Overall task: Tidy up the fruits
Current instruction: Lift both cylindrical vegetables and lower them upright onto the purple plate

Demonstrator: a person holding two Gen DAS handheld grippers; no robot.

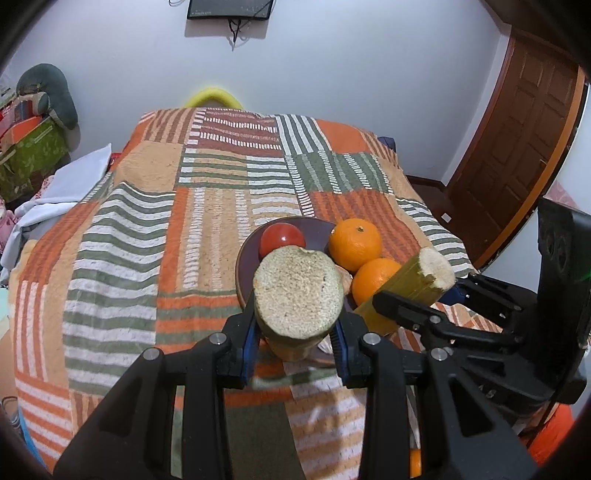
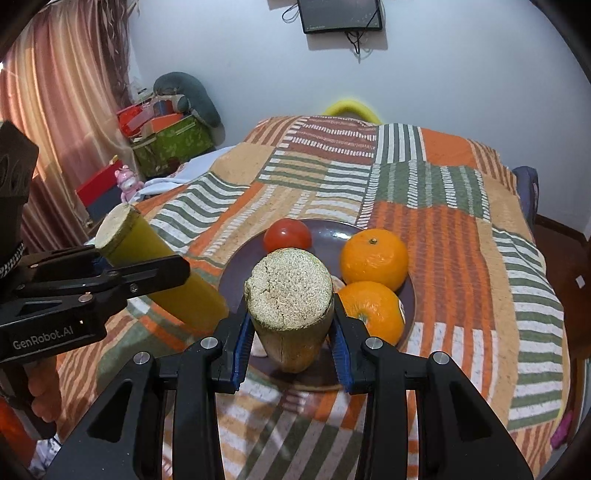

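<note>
Each gripper holds a short yellow-green sugarcane piece with a pale fibrous cut end. My left gripper (image 1: 297, 334) is shut on one cane piece (image 1: 298, 297), held upright above the near rim of a dark purple plate (image 1: 317, 225). My right gripper (image 2: 290, 338) is shut on the other cane piece (image 2: 290, 299), also over the plate's (image 2: 325, 229) near rim. On the plate lie a red tomato (image 1: 282, 238) (image 2: 287, 234) and two oranges (image 1: 355, 243) (image 2: 373, 258), the nearer orange (image 1: 373, 278) (image 2: 373, 312) beside the canes. Each gripper shows in the other's view, right (image 1: 436, 299) and left (image 2: 110, 273).
The plate sits on a bed covered by an orange, green and white patchwork quilt (image 1: 147, 229). Boxes and a grey cushion (image 2: 184, 103) stand at the far left by a curtain. A wooden door (image 1: 517, 155) is at the right. A screen (image 2: 340, 14) hangs on the wall.
</note>
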